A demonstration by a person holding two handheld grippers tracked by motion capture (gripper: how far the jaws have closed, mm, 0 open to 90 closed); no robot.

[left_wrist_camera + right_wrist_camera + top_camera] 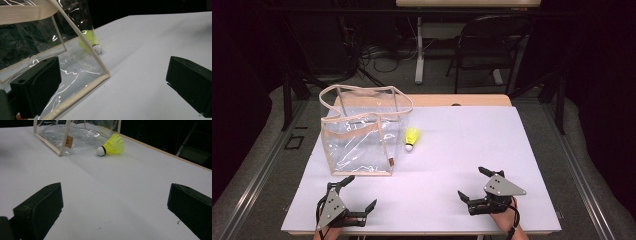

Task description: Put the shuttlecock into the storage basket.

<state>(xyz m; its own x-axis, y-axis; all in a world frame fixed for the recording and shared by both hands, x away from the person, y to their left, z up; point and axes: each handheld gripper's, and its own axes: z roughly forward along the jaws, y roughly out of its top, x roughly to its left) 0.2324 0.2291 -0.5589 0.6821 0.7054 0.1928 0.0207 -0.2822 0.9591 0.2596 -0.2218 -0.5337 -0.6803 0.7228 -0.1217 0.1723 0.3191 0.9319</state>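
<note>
On the white table (472, 150), a yellow shuttlecock (411, 138) lies just beside the clear bag (357, 135). Both the left tool (359, 192) and right tool (472, 184) sit near the front edge, jaws spread wide, gripping nothing.

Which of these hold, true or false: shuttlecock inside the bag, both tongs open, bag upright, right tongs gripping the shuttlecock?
1. The yellow shuttlecock lies inside the clear bag. False: it lies on the table beside the bag's right side.
2. The left tongs and the right tongs are both open. True.
3. The bag stands upright with its top open. True.
4. The right tongs grip the shuttlecock. False: they hold nothing, and the shuttlecock lies well ahead of them.
</note>
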